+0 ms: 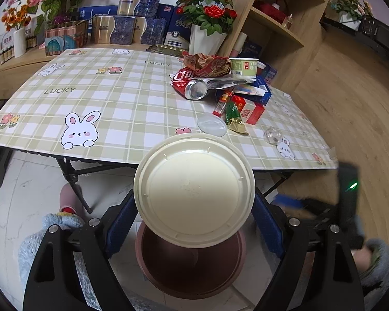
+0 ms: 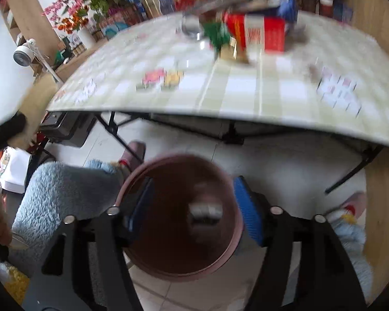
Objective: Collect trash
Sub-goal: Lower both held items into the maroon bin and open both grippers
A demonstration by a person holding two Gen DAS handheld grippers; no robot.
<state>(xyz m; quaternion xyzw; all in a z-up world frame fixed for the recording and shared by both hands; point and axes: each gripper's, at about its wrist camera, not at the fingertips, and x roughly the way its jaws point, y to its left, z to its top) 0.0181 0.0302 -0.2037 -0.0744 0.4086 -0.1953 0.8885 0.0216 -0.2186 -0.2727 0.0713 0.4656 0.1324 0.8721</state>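
My left gripper [image 1: 194,199] is shut on a cream round plastic bowl [image 1: 194,189], its blue pads [image 1: 122,220] pressing the rim from both sides. The bowl hangs over a maroon bin [image 1: 189,272] on the floor in front of the table. In the right wrist view my right gripper [image 2: 194,199] stands open above the same bin [image 2: 168,246]. A blurred pale grey thing [image 2: 205,215] shows inside the bin, clear of both pads. Trash lies on the table's right part: a crushed red can [image 1: 189,83], a crumpled wrapper [image 1: 207,64], a green cup [image 1: 243,67], a red box [image 1: 251,111].
The table carries a checked bunny cloth [image 1: 90,98]. A clear lid [image 1: 211,125] and a green-gold wrapper [image 1: 233,119] lie near its front edge. A potted rose [image 1: 207,20] and boxes stand behind. A person's fuzzy blue sleeve [image 2: 64,191] and slippered feet flank the bin.
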